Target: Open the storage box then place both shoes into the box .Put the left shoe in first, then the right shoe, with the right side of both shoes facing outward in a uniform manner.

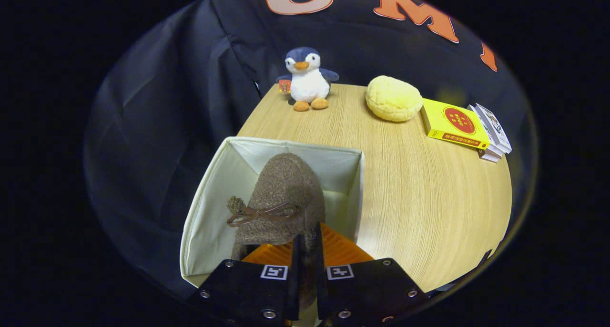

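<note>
A brown fuzzy shoe with a thin brown bow hangs toe-forward over the open cream fabric storage box. My gripper is shut on the shoe's heel edge, with both black fingers pinching it close together. The shoe sits within the box's opening, above its pale bottom. I cannot tell whether it touches the box floor or whether another shoe lies beneath it. The box stands at the near left part of the wooden table, its lid not seen.
Along the back of the table stand a plush penguin, a yellow bun-shaped toy, a yellow book and a small stack of card boxes. Bare wood stretches to the right of the box. Black cloth hangs behind and to the left.
</note>
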Demonstrator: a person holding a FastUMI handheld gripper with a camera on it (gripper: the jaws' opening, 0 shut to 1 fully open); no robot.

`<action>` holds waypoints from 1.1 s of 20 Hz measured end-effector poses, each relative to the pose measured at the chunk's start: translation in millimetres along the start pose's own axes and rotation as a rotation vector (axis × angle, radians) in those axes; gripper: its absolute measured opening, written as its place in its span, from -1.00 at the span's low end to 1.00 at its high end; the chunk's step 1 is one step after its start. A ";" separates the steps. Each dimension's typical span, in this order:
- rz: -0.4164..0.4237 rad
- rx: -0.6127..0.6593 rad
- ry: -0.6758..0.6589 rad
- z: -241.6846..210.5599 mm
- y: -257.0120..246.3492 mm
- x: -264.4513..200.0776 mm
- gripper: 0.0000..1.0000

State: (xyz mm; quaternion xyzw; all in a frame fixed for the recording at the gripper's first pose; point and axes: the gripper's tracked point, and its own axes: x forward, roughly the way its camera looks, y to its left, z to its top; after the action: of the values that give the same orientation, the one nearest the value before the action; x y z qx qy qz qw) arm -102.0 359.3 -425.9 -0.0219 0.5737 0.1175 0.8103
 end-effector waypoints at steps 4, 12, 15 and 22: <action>0.070 -0.024 0.041 -14.1 9.6 -5.2 -0.51; 0.273 0.003 -0.086 8.5 -6.9 -58.6 -0.11; 0.281 -0.008 -0.191 21.5 -44.0 -81.5 0.28; 0.187 0.009 -0.487 57.1 -174.7 -139.9 0.73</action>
State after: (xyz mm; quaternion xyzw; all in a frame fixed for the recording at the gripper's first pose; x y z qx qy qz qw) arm -55.5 176.2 -293.0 0.0636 0.3616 0.1910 0.9103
